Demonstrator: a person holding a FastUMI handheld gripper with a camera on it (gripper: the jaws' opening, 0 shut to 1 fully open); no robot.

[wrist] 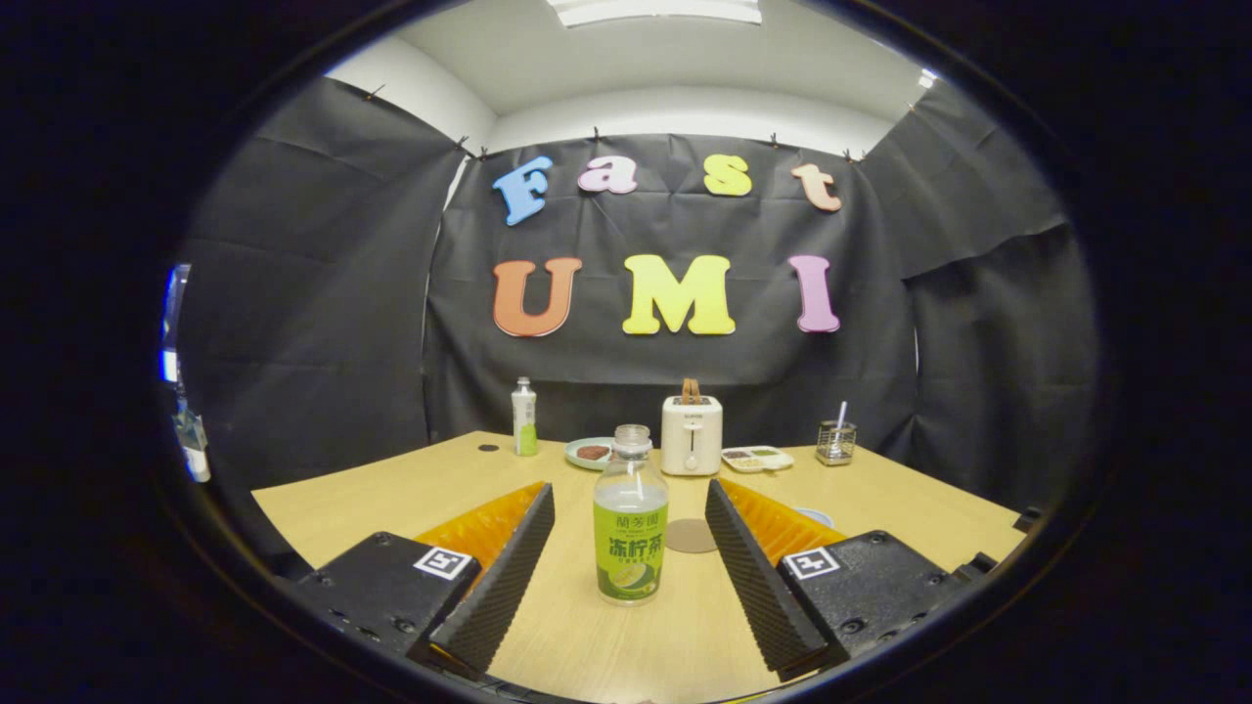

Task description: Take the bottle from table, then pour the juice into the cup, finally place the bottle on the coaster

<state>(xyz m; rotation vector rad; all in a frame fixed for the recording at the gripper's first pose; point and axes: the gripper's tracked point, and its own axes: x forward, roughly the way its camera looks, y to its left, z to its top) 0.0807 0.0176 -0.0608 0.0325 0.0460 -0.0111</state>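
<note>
My gripper (pixel 629 548), fingers spread wide and empty, frames the upright bottle (pixel 630 523) standing on the table (pixel 391 489) between them, untouched, long axis vertical, with the coaster (pixel 691 536) just beyond it

Gripper (pixel 631 508): fingers spread wide, touching nothing.
Bottle (pixel 631 523): upright on the table (pixel 411 489), between the fingers, cap off.
Coaster (pixel 691 535): just behind the bottle.
Toaster (pixel 692 435): far side.
</note>
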